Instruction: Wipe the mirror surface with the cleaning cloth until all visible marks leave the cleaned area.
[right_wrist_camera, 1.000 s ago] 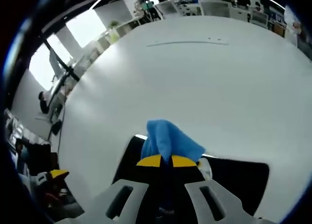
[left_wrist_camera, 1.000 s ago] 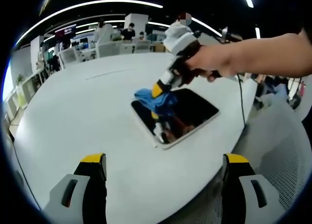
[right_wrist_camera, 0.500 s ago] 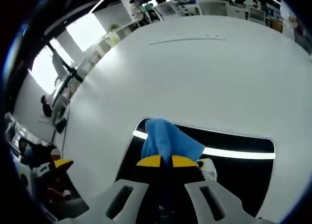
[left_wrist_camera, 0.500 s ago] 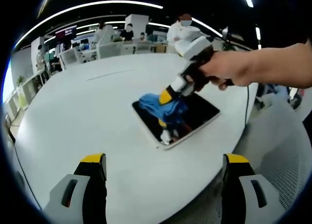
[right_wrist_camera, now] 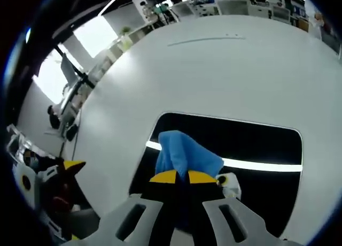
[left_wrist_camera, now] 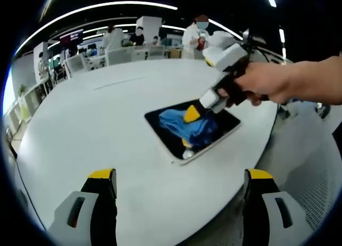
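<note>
A dark rectangular mirror [left_wrist_camera: 165, 132] with a pale frame lies flat on the round white table [left_wrist_camera: 85, 123], near its right edge. A blue cleaning cloth [left_wrist_camera: 188, 126] rests on the glass, pinched by my right gripper [left_wrist_camera: 191, 115], which a hand holds from the right. In the right gripper view the cloth [right_wrist_camera: 184, 152] sticks out past the shut yellow tips of my right gripper [right_wrist_camera: 179, 177], over the mirror [right_wrist_camera: 256, 144] with a bright light streak across it. My left gripper [left_wrist_camera: 179, 176] hovers open near the table's front edge, holding nothing.
The white table [right_wrist_camera: 224, 75] stretches far beyond the mirror. Its curved edge drops off just right of the mirror, with a mesh chair [left_wrist_camera: 304, 166] below. People and office desks [left_wrist_camera: 133, 40] stand far behind. The left gripper [right_wrist_camera: 61, 182] peeks in at the lower left.
My right gripper has dragged the cloth across the mirror toward the middle and right side. The left gripper has stayed still.
</note>
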`<state>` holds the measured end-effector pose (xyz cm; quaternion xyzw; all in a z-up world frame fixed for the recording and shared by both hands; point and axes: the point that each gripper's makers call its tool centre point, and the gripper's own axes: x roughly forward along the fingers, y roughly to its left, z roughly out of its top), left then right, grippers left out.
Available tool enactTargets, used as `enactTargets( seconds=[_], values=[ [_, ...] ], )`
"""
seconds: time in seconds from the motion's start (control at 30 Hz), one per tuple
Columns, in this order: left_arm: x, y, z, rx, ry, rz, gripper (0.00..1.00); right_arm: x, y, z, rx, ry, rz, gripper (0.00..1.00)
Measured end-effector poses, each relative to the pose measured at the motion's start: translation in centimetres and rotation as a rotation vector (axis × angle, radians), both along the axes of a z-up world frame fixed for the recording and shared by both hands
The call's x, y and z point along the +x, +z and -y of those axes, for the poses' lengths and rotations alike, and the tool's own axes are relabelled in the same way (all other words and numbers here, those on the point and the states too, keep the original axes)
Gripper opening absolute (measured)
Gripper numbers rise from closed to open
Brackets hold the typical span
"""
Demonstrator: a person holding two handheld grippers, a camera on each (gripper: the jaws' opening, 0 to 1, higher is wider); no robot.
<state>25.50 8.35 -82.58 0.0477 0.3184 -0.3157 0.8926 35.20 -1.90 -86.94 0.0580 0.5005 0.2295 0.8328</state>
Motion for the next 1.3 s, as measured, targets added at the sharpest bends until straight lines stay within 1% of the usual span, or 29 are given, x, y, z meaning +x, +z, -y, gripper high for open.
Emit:
enactTargets(
  seconds=[0.53, 1.1, 1.3],
  values=[
    [0.0, 0.1, 0.0, -0.005, 0.005, 0.003, 0.99, -2.6, 0.3, 0.0, 0.019, 0.013, 0.002, 0.0],
    [0.0, 0.0, 0.0, -0.001, 0.003, 0.002, 0.99, -4.8, 0.3, -0.2, 0.035, 0.026, 0.003, 0.0],
    [0.0, -0.1, 0.0, 0.003, 0.002, -0.004, 0.99, -5.5, 0.3, -0.3, 0.054, 0.006, 0.013, 0.0]
  ],
)
